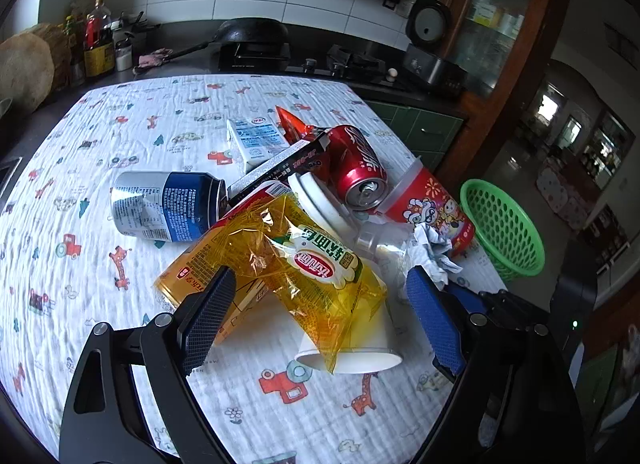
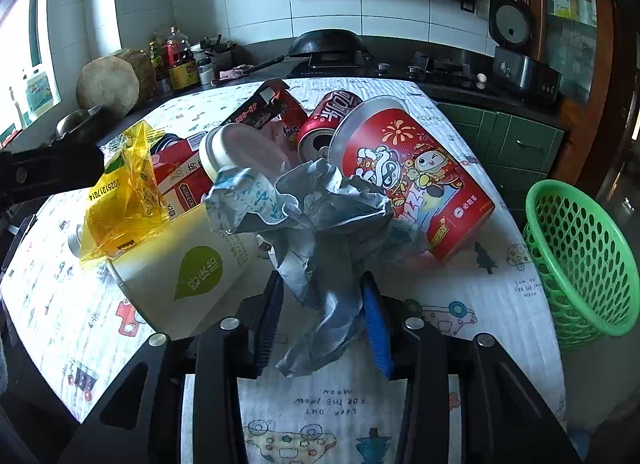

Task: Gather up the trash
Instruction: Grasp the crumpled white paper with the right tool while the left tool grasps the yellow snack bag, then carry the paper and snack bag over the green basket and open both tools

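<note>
A pile of trash lies on the patterned tablecloth [image 1: 120, 136]. My left gripper [image 1: 320, 296] is open, its fingers either side of a yellow plastic wrapper [image 1: 304, 264] that lies over a white paper cup [image 1: 360, 348]. My right gripper [image 2: 324, 304] is shut on a crumpled grey-white paper [image 2: 316, 220]; the paper also shows in the left wrist view [image 1: 434, 252]. A red cola can [image 1: 356, 164], a blue can [image 1: 168, 204], a red printed tub [image 2: 412, 176], a white carton [image 1: 256, 140] and a white lid [image 2: 240, 148] lie in the pile.
A green plastic basket [image 2: 580, 256] stands off the table's right edge, also in the left wrist view [image 1: 504, 228]. Behind the table is a dark counter with a wok [image 2: 328, 42], bottles [image 2: 176, 60] and a rice cooker [image 2: 520, 60].
</note>
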Demonstrator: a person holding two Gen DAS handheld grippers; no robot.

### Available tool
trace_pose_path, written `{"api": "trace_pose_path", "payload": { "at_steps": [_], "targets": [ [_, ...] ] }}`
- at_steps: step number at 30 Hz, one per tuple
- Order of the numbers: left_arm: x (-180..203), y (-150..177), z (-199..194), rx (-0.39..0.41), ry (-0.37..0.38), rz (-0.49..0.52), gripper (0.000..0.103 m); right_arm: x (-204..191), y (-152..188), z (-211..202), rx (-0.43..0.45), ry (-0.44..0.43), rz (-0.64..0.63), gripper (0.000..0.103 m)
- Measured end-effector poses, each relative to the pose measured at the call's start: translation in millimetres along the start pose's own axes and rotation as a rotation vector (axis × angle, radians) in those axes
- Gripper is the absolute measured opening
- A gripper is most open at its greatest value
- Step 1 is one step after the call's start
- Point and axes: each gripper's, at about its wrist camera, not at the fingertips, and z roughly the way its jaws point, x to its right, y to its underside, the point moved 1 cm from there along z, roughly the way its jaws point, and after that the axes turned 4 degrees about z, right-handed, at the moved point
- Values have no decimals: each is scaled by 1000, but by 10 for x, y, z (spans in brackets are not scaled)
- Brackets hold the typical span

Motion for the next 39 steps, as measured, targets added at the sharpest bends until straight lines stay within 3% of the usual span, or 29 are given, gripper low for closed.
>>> {"api": "trace_pose_path", "payload": {
  "at_steps": [2,11,16,18,24,31,39],
  "targets": [
    [-32,-28,46,-16,-14,-50,85,20,12,-15,0,-16,11,26],
    [-156,-65,205,-62,-44,-208,83,45,155,-236,14,-87,38,17],
    [-155,-45,274,-77,-12,-237,50,70,240,-367,24,-105,47,15],
    [-162,-24,283,-74,12,-250,30,86,269,-412,32,-104,51,14],
    [-103,17,189,-43,25,-201,21,141,334,-558,44,-118,69,12],
    [15,-49,-90,17,74,-133,20,300,243,-904,109,-110,83,12],
    [629,-330,-258,69,210,40,20,996,-21,-1170,161,50,140,12]
  ]
}}
